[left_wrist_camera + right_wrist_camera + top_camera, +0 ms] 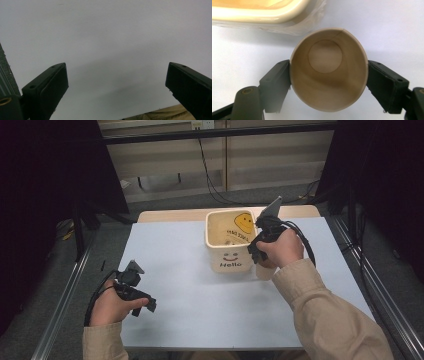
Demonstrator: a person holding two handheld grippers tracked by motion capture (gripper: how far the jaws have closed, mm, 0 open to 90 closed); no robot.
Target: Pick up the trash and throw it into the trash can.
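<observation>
right gripper view: right gripper (328, 75) fingers pinch cup (328, 72) beside bin (259, 11); left gripper (117, 87) fingers spread over worktop (112, 37).

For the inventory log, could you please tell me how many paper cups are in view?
1. The empty beige paper cup stands between the right gripper's jaws, beside the cream plastic bin with smiley faces. The bin's inside is partly hidden, so more may sit there.

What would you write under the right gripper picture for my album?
Right tongs squeezing an empty paper cup beside the cream bin.
</observation>
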